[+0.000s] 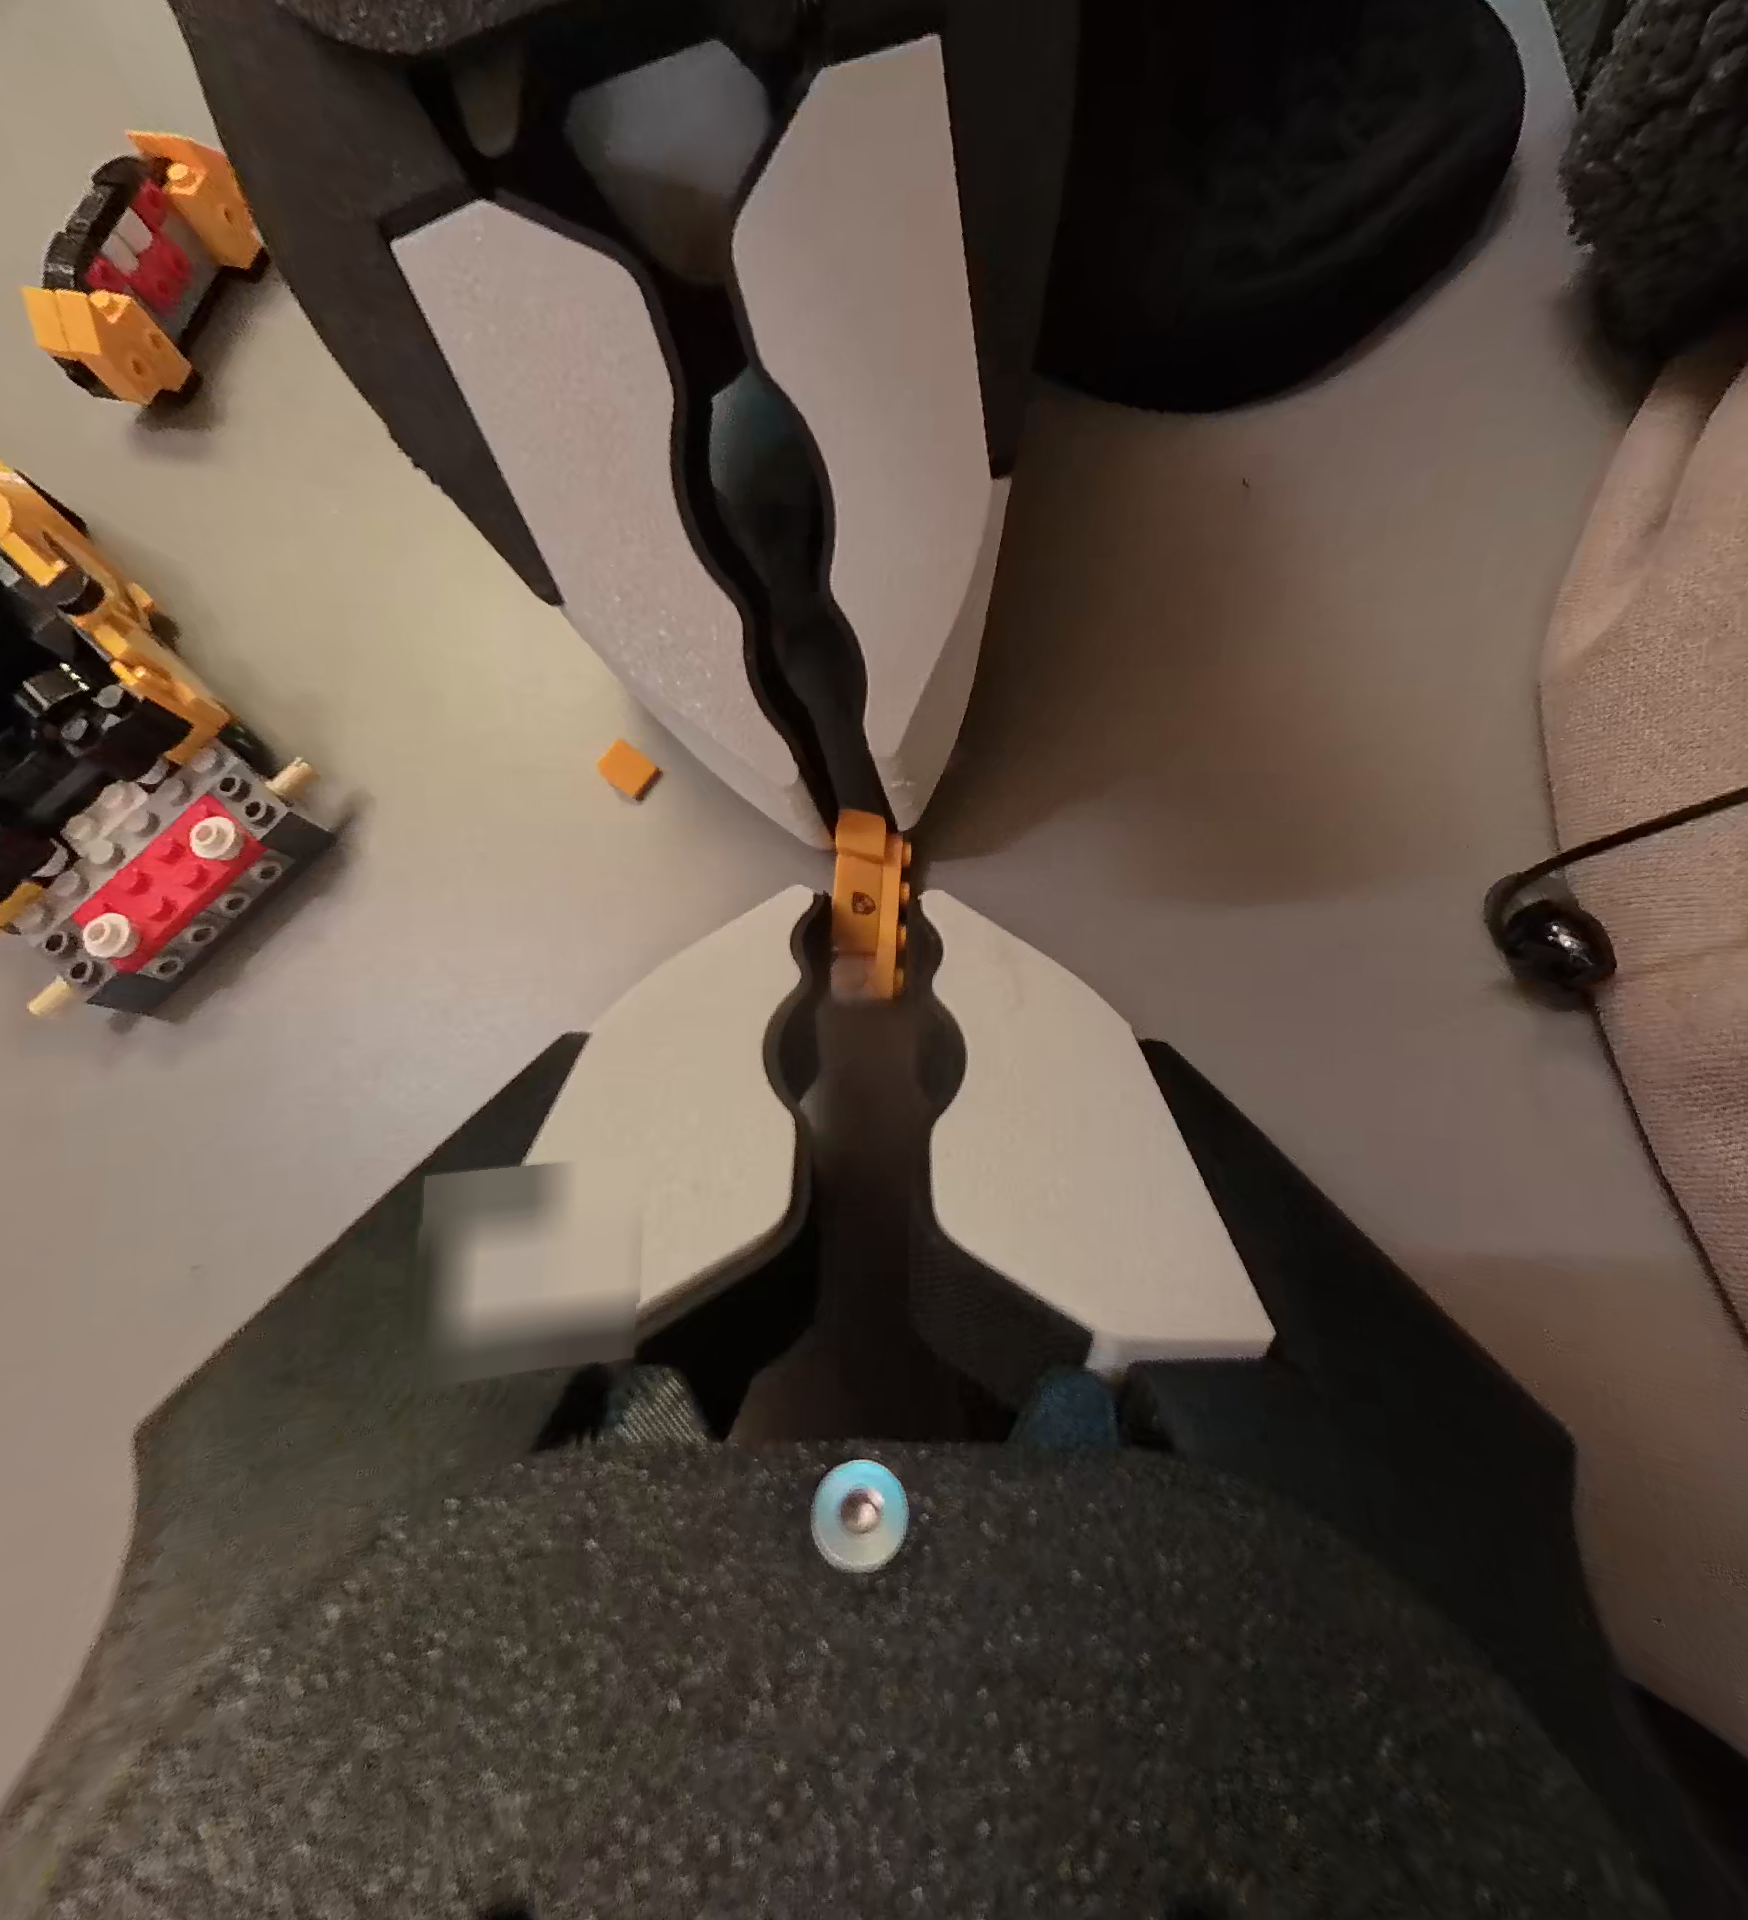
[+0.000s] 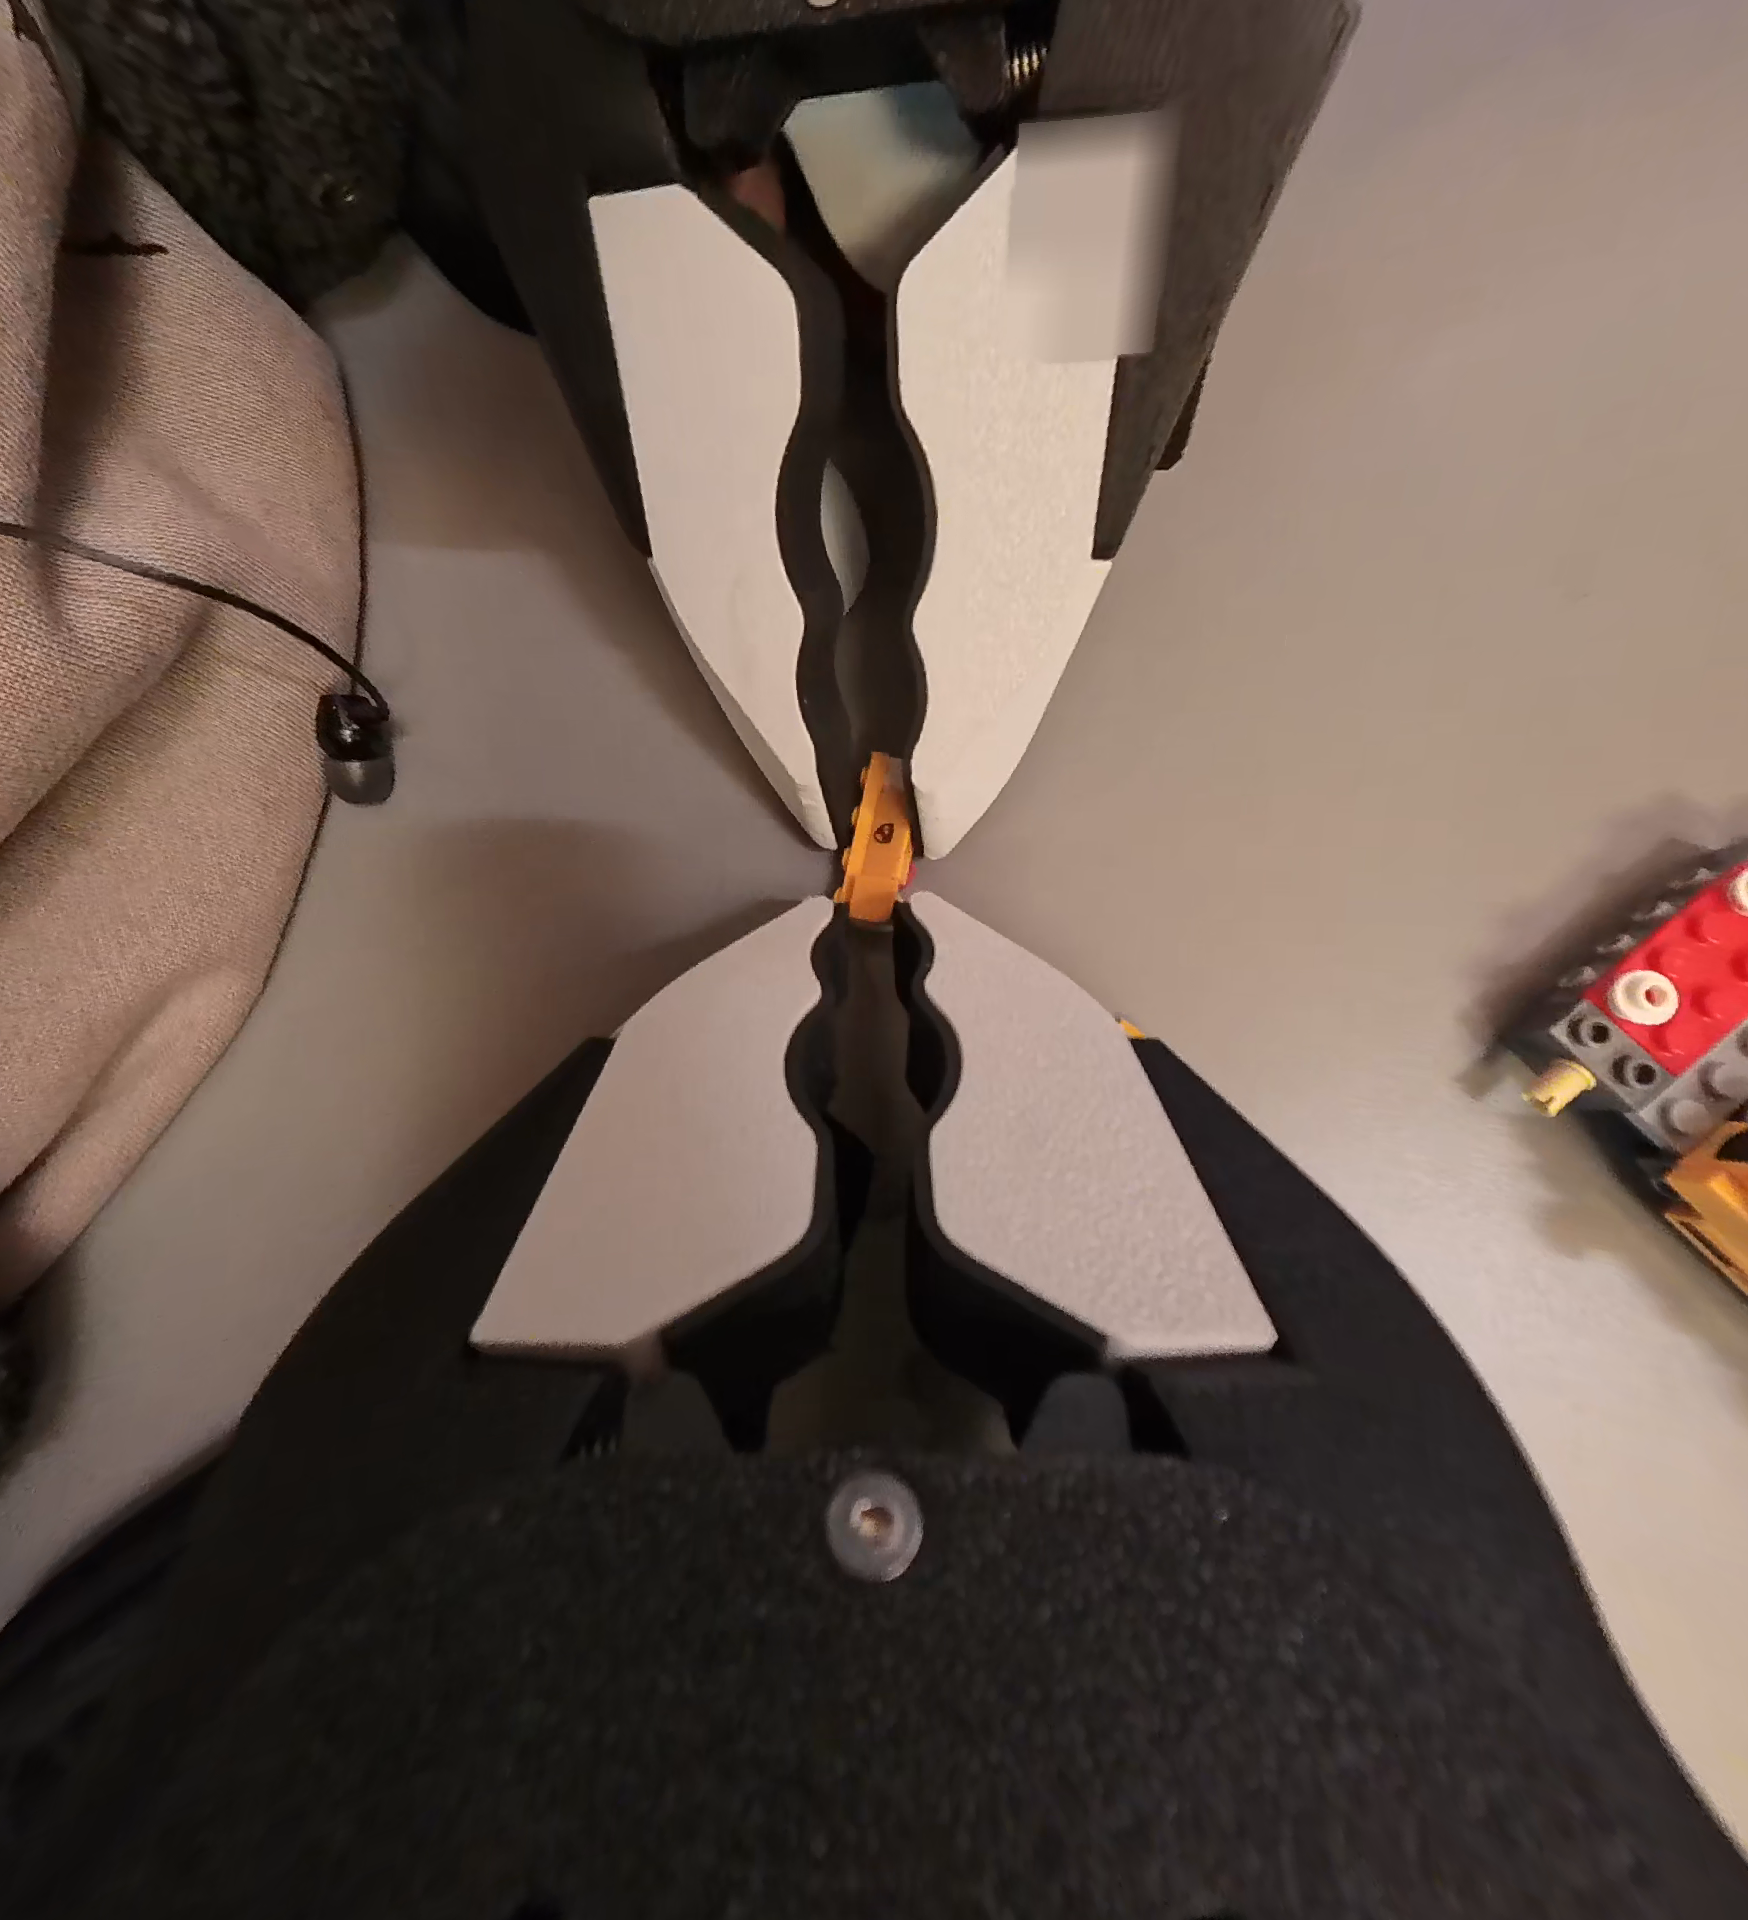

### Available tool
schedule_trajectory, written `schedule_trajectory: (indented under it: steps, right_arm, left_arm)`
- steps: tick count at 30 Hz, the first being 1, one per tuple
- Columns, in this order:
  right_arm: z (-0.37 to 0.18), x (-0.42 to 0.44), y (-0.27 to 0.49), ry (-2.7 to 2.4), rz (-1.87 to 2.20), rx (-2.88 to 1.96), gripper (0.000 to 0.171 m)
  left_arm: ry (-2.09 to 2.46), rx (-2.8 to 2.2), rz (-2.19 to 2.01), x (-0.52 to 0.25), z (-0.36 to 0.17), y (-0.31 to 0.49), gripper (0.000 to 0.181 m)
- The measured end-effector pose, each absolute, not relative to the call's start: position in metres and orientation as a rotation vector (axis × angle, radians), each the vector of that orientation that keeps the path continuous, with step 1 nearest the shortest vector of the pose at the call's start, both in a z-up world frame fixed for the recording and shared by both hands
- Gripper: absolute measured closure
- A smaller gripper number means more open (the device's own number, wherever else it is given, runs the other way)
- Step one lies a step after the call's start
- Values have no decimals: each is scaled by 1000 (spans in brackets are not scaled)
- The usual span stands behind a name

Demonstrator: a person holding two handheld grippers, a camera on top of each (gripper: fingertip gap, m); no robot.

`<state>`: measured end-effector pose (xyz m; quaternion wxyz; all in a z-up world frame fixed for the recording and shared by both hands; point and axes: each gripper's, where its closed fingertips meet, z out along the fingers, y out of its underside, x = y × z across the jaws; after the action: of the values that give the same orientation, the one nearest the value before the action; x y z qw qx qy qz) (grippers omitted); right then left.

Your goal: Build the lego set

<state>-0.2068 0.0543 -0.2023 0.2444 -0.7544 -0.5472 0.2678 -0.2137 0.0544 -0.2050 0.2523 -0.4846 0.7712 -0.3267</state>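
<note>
The left gripper [image 1: 865,940] and the right gripper [image 2: 870,914] meet tip to tip above the table [image 1: 1213,644], and both are pinched narrow on the same small orange lego assembly [image 1: 868,904]; in the left wrist view its lower end sits between the left gripper's tips and its upper end between the right gripper's tips, which come in from the top of the picture; the right wrist view shows the mirror of this, with the piece [image 2: 875,847] caught between the two pairs of tips. The assembly looks like a thin studded plate with a smooth piece bearing a small dark mark pressed against it; whether the two are fully seated cannot be told.

Close to the tips a loose orange tile [image 1: 629,770] lies flat on the table; farther off sits the partly built car chassis [image 1: 70,790], orange and black, with a red plate and two white round studs on its open grey end, seen also at the edge of the right wrist view [image 2: 1701,1029]; beyond it lies a separate orange, black and red sub-assembly [image 1: 137,265], apart from the chassis. A beige cloth [image 1: 1701,935] with a black cord and bead [image 1: 1556,940] borders the table.

Judged from this, the build is well under way but unfinished; the body is largely formed, yet the held piece, the loose tile and the separate section remain unattached, and the grey end is still bare.
</note>
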Motion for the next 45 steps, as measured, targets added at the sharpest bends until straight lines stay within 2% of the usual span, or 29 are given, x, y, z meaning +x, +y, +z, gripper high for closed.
schedule_trajectory:
  steps: [45]
  right_arm:
    - [-195,-210,57,-1384,721,-2316,161]
  left_arm:
    - [2032,-1298,-834,-221,-197,50,168]
